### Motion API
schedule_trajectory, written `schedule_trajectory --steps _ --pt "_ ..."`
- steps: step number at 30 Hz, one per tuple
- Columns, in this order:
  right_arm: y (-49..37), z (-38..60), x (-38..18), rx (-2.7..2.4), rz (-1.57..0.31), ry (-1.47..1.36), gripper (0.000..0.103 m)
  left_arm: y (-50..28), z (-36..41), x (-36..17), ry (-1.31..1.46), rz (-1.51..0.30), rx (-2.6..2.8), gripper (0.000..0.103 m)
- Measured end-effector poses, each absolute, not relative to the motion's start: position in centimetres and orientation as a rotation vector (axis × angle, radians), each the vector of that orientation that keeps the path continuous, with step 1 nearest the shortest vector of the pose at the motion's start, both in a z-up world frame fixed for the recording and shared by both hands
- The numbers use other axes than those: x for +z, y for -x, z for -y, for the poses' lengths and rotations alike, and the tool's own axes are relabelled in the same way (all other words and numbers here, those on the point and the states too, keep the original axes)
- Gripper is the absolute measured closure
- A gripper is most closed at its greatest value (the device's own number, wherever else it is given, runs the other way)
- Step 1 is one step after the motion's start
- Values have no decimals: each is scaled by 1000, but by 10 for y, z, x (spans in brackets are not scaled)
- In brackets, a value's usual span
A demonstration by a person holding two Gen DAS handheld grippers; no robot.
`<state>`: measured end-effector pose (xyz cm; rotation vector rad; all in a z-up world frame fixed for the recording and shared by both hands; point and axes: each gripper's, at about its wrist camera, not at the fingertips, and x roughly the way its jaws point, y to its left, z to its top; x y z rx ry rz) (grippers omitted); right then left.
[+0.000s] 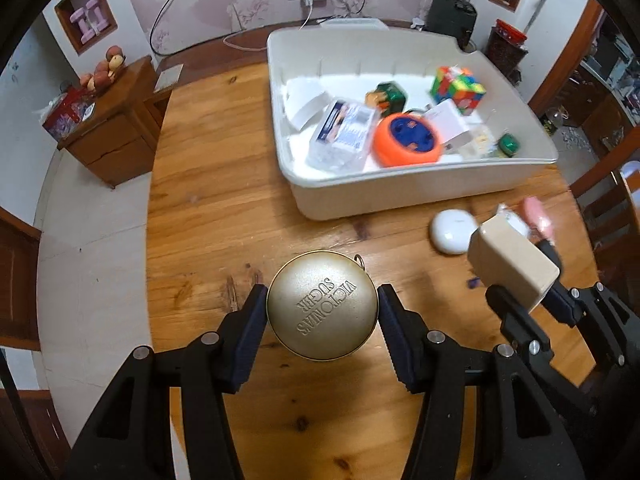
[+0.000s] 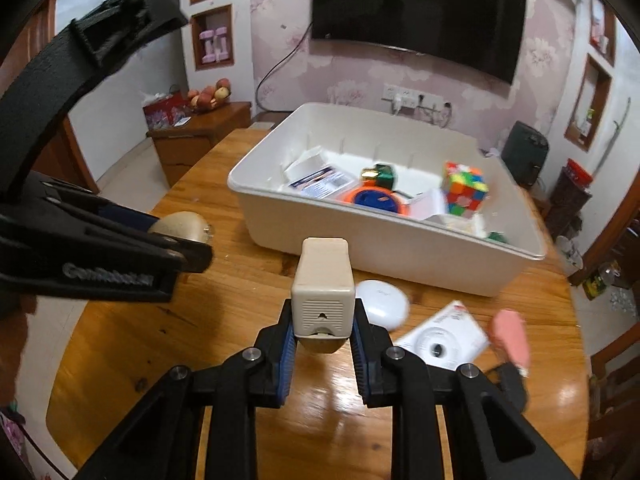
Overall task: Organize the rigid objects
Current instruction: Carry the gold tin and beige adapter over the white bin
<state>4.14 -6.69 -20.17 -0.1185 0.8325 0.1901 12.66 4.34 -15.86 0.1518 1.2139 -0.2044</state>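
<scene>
Carry step under way, both loads clear of the wooden counter (image 1: 208,216) and the drop still to come. Left gripper (image 1: 322,320) at lower centre of the left wrist view, pinching a round, domed, gold-coloured metal tin with embossed lettering (image 1: 322,305) by its sides, pads pressed to the rim on either flank. Right gripper (image 2: 323,330) at lower centre of the right wrist view, pressed tight on a beige rectangular plastic box with a slotted grille on its end face (image 2: 323,284), box standing up between the pads; same box seen at right in the left wrist view.

Target judged to be the large white rectangular plastic bin (image 1: 420,190) in the upper right of the left wrist view, already holding a multicoloured puzzle cube (image 1: 458,89), an orange disc with a blue centre (image 1: 407,140), white cartons and other small items, somewhat blurred. Left on the counter just below the bin's near wall: a white rounded pebble-shaped case (image 2: 382,302), a flat square white packet with a round window (image 2: 442,340) and a pink oblong item (image 2: 512,336), blurred.

Next move, as a guess: forward over the near rim, high enough to pass it, toward a free patch of the bin floor near the left wall, then release one at a time. Tin likely to roll or slip if tilted; worth keeping level until set down.
</scene>
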Motion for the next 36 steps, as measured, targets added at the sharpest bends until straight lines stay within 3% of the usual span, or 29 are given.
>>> schedule_trajectory --steps 21,29,36 --pt "-56 159 -73 28 -599 -42 78 -163 13 -11 -157 -922 -255 44" --pt "-98 178 -46 7 -561 -76 78 -196 18 3 -150 -870 -237 44" --pt "-152 186 -51 -13 -583 -106 78 -238 14 -32 -143 -912 -180 44"
